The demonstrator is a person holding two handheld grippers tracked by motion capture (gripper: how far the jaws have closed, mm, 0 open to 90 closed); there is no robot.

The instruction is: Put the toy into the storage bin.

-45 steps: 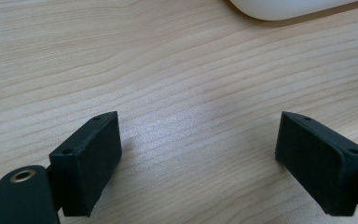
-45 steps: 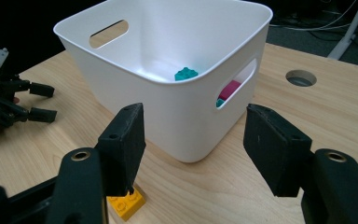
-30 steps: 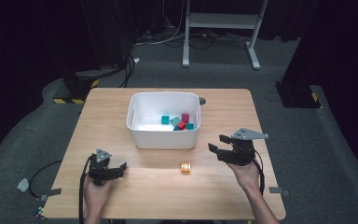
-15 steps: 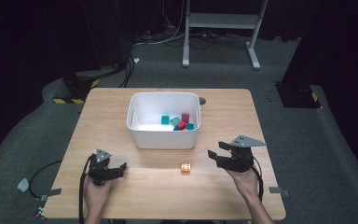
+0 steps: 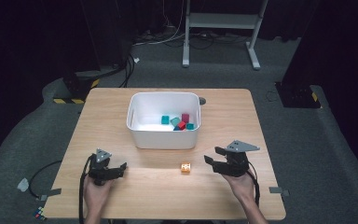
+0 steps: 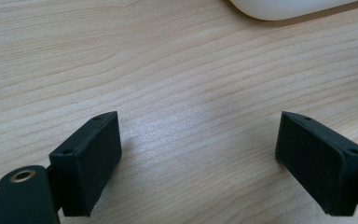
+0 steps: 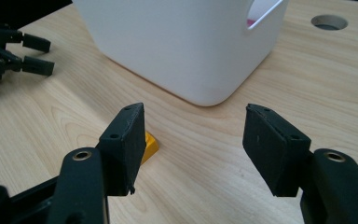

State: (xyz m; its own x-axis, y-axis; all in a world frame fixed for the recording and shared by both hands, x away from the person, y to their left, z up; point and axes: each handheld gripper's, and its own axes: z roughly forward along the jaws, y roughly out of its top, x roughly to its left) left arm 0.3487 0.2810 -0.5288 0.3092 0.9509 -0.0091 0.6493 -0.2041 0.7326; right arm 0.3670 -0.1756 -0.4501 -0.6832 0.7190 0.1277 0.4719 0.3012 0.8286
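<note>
An orange block (image 5: 185,168) lies on the wooden table (image 5: 242,121) in front of the white bin (image 5: 164,138). In the right gripper view the orange block (image 7: 149,145) peeks out from behind the left jaw. My right gripper (image 5: 213,156) is open, a short way to the right of the block and pointing toward it; its jaws (image 7: 193,147) hold nothing. My left gripper (image 5: 119,169) rests open near the front left of the table, jaws (image 6: 198,158) wide over bare wood. The bin holds several teal and red blocks (image 5: 177,122).
A round cable hole (image 5: 201,101) sits in the table behind the bin. The bin's rounded corner (image 7: 205,93) stands close ahead of the right gripper. The left gripper (image 7: 9,51) shows far off at the left of the right gripper view.
My right gripper has sunk toward the table and edged slightly nearer the front. The left gripper has kept still.
</note>
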